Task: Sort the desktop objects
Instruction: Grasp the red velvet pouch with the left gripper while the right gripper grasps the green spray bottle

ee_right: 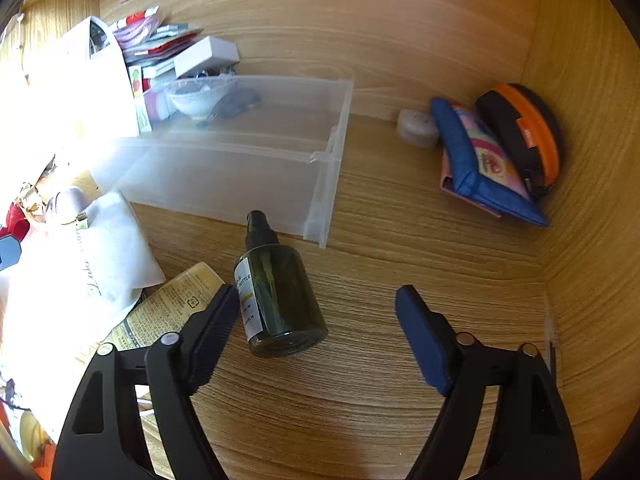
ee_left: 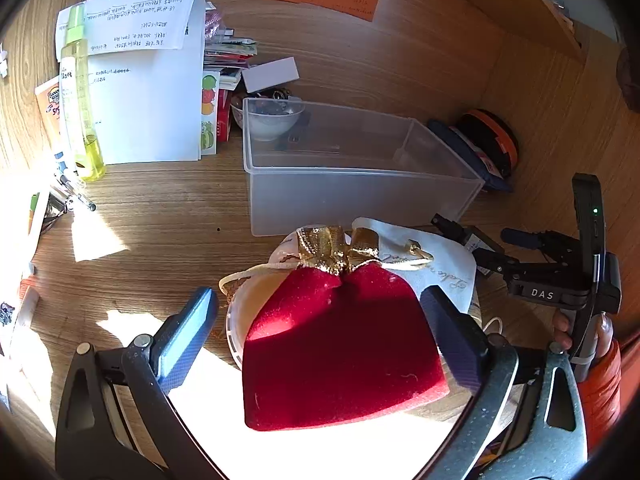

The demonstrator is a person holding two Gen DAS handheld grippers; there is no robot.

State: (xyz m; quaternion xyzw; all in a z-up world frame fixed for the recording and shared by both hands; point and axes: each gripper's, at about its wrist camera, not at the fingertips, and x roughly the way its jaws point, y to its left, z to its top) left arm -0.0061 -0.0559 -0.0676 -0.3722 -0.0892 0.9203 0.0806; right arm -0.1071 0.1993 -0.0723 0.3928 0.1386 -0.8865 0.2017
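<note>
A red velvet pouch (ee_left: 344,344) with a gold drawstring top lies on the wooden desk between the fingers of my open left gripper (ee_left: 320,332); the pads do not touch it. A white cloth pouch (ee_left: 432,260) lies just behind it and shows in the right wrist view (ee_right: 100,248) too. A clear plastic bin (ee_left: 352,168) stands beyond, also in the right wrist view (ee_right: 240,160). My right gripper (ee_right: 316,320) is open over the desk, with a dark green spray bottle (ee_right: 276,296) lying on its side by the left finger. The right gripper also shows in the left view (ee_left: 472,236).
A yellow-green spray bottle (ee_left: 78,92), papers (ee_left: 148,80) and pens (ee_left: 72,192) stand at the left. A small white bowl (ee_right: 196,98) sits behind the bin. A blue pouch (ee_right: 476,164) and an orange-black case (ee_right: 524,136) lean in the right corner beside a small white object (ee_right: 416,128). A printed packet (ee_right: 172,308) lies under the white pouch.
</note>
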